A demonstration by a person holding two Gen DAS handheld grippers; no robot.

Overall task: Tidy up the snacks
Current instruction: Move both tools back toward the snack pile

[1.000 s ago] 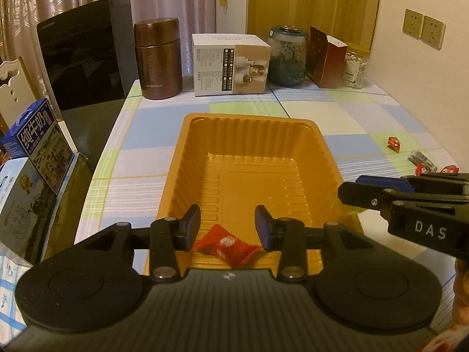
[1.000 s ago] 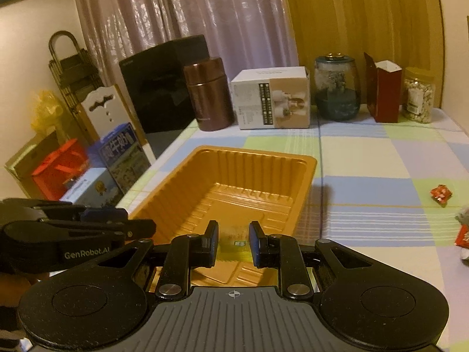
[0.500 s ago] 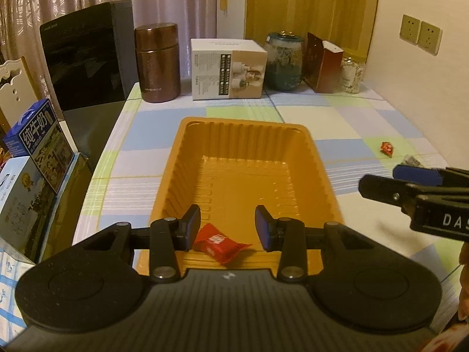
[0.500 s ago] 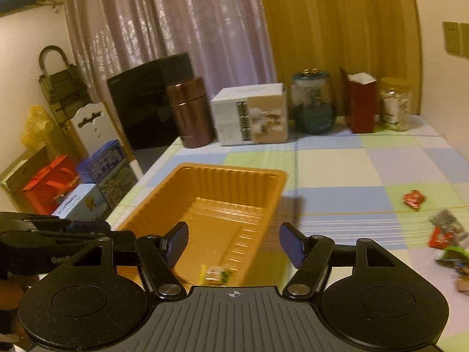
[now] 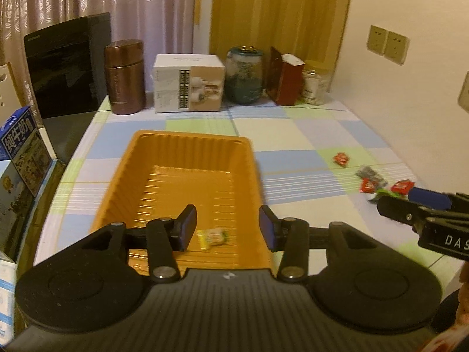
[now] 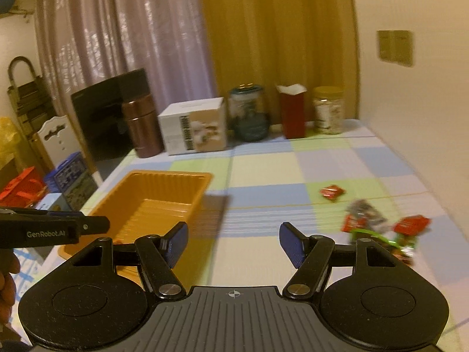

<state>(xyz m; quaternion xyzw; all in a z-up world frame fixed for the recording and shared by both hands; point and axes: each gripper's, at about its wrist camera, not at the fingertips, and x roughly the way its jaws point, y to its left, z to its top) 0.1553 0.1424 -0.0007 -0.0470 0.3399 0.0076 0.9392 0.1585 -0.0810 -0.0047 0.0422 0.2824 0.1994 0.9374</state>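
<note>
Left claw (image 5: 227,228): jaws apart, just opened further, gripping nothing; below and between them a pale candy (image 5: 212,236) lies in the orange tray (image 5: 178,146). Right claw (image 6: 233,242): jaws wide, just opened, empty, over bare tablecloth (image 6: 263,161); tray to its left, loose snacks (image 6: 378,226) to its right. Claw bodies read "DAS" and "GenRobot.AI". Beyond: flask (image 5: 124,76), white box (image 5: 189,83), jar (image 5: 244,74).

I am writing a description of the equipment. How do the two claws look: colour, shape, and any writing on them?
Both are matte black plastic. The left claw and the right claw each have two hinged arms with silver rivets, two round discs at the base, a ribbed central plate and blue ribbed pads. From the side, the left one reads "GenRobot.AI", the right one "DAS" in white letters. No cables or sleeves are visible.
</note>
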